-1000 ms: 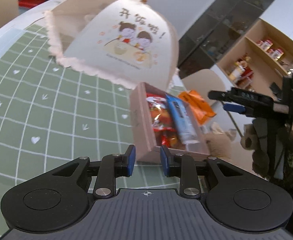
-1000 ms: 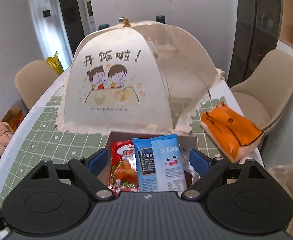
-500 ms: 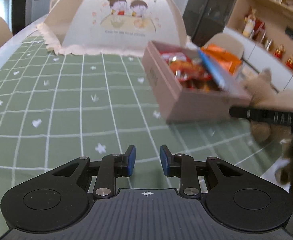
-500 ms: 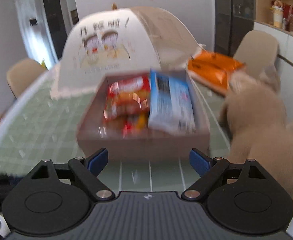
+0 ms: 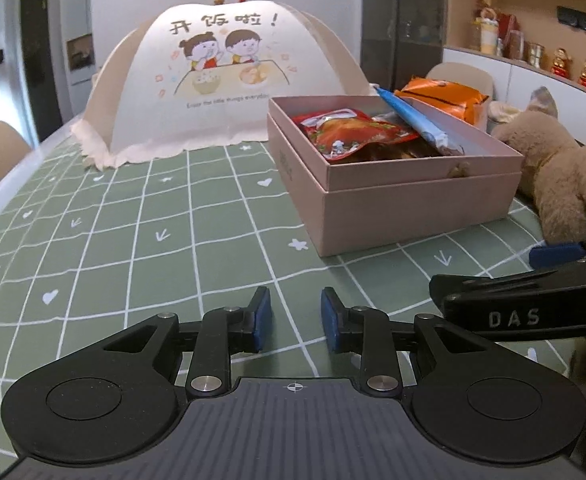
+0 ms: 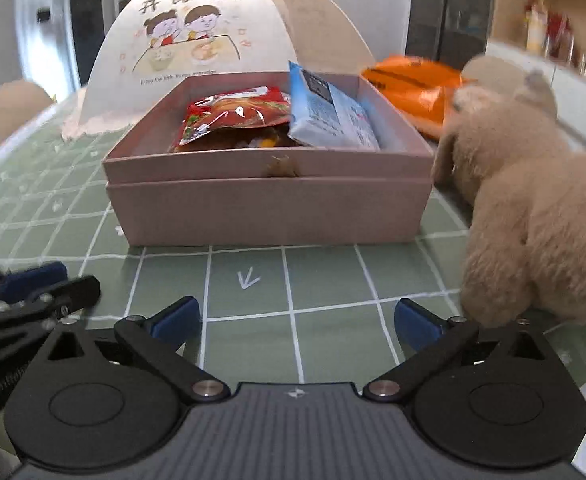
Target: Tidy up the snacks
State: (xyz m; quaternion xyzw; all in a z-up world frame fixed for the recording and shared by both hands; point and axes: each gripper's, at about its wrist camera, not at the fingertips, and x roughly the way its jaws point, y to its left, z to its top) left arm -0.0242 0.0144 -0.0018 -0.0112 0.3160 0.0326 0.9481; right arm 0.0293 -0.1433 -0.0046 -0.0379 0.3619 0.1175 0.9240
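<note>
Blue packet's (image 6: 329,110) face shows rightward only.

Matt pink cardboard box (image 6: 269,208), glossy foil snack packets (image 6: 233,114), apparently fluffy plush toy (image 6: 533,208).

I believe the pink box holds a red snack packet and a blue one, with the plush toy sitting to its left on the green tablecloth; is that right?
Nearly: the plush toy sits to the right of the pink box, as the right wrist view shows. The red snack packet and blue one are inside.
</note>
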